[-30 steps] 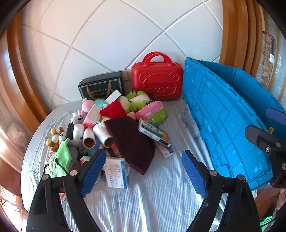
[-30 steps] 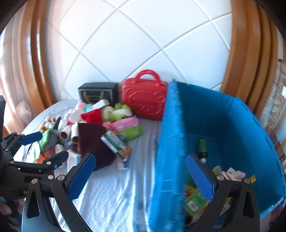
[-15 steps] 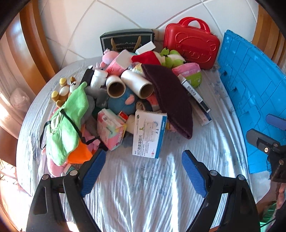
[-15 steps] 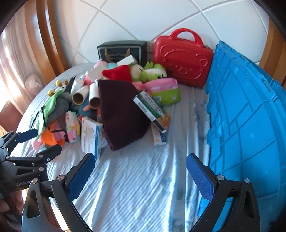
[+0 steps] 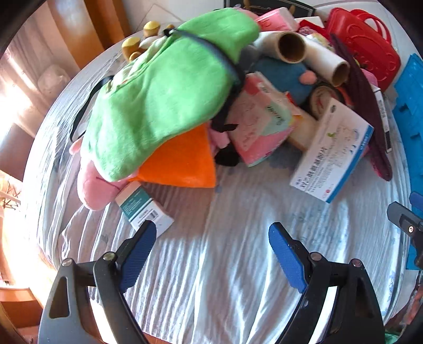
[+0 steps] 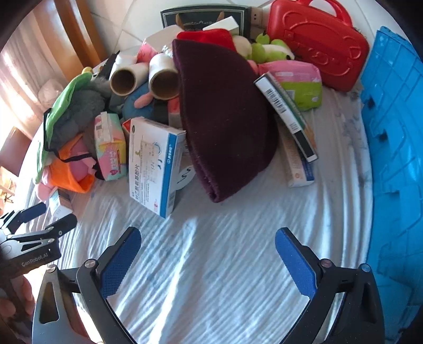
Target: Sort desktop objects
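Observation:
A heap of objects lies on the white cloth. My left gripper [image 5: 211,232] is open and empty, low over the cloth just in front of a small teal-and-white box [image 5: 144,209], an orange cloth [image 5: 182,161] and a green plush [image 5: 164,90]. A white-and-blue medicine box [image 5: 333,150] lies to its right. My right gripper [image 6: 208,238] is open and empty over bare cloth, below the same medicine box [image 6: 153,164] and a dark maroon beanie [image 6: 224,116]. The left gripper [image 6: 39,219] shows at the right wrist view's left edge.
A blue crate [image 6: 396,148] walls the right side. A red case [image 6: 317,39] and a dark box [image 6: 206,16] stand at the back. Cardboard rolls [image 6: 142,76], tissue packs [image 6: 111,145], long boxes [image 6: 288,111] and plush toys fill the heap. The table's edge [image 5: 47,164] curves left.
Both grippers have come down and tilted toward the table; the heap now fills the views and the crate's inside has left the right view. Both stayed open.

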